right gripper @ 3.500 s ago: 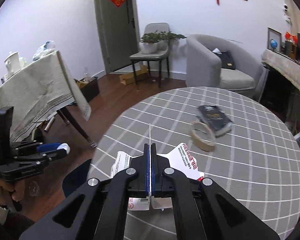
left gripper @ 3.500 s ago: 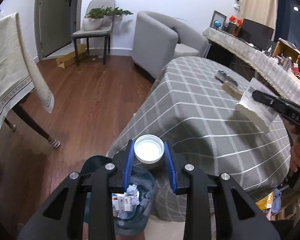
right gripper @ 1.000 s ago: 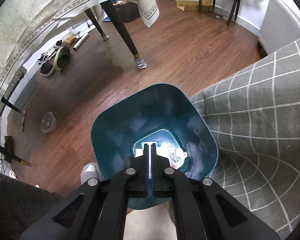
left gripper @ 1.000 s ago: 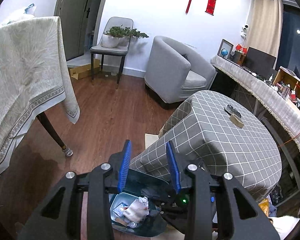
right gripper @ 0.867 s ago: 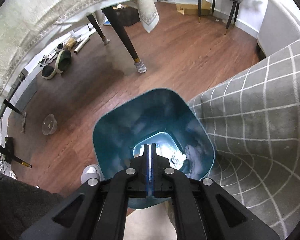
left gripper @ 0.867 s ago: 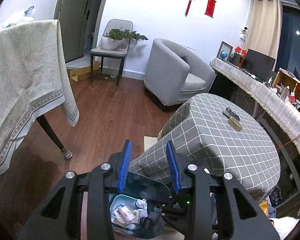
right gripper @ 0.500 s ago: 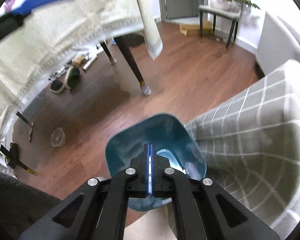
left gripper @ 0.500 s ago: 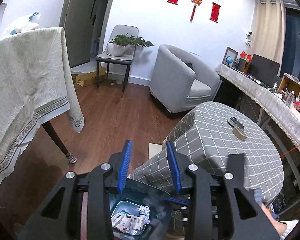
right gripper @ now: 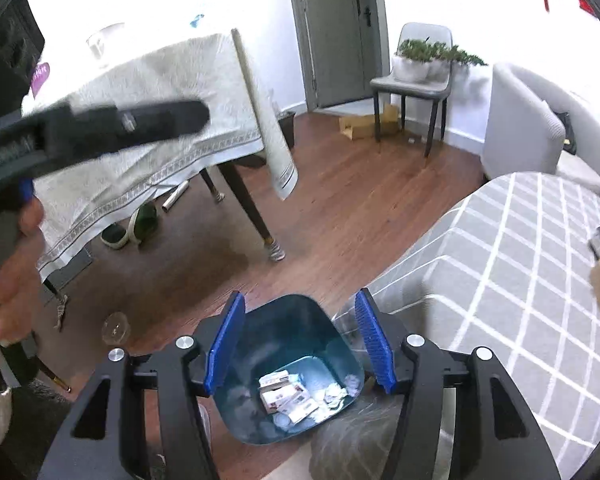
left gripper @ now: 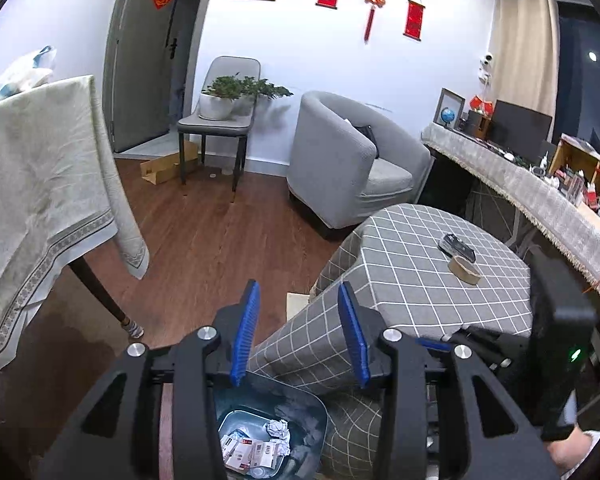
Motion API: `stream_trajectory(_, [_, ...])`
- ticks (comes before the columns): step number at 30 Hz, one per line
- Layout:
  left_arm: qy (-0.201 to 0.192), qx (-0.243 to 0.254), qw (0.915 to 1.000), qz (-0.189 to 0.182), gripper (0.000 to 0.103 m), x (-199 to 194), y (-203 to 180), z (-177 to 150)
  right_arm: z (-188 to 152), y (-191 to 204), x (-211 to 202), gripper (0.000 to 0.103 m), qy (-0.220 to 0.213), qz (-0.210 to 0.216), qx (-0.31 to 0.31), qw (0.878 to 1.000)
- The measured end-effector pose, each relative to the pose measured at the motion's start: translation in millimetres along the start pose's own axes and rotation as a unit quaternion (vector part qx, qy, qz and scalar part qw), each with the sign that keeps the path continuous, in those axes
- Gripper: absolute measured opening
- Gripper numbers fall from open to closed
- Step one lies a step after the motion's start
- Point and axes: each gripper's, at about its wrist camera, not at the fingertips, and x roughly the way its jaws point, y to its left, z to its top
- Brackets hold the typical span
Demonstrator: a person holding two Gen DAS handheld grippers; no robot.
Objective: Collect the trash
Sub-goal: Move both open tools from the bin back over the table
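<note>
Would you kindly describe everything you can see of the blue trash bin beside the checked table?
The trash bin is a teal-blue, smooth, plastic-looking tub with a rounded-square rim, tapering toward a paler bottom. It stands upright and open on the wooden floor, close against the hanging grey checked tablecloth. Inside lie printed paper wrappers and crumpled white scraps. Neither gripper touches it.
</note>
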Motion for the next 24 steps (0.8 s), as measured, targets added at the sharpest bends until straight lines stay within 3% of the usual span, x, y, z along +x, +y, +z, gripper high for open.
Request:
stream_trajectory(8, [0.007, 0.013, 0.9998, -0.012, 0.059, 18, -27, 3, -1, -44, -29, 0.058, -0.024, -0.033, 0.023, 0.999])
stream_trajectory(24, [0.018, 0.072, 0.9946, -0.073, 0.075, 65, -100, 5, -13, -142, -73, 0.063, -0.036, -0.101, 0.075, 0.991])
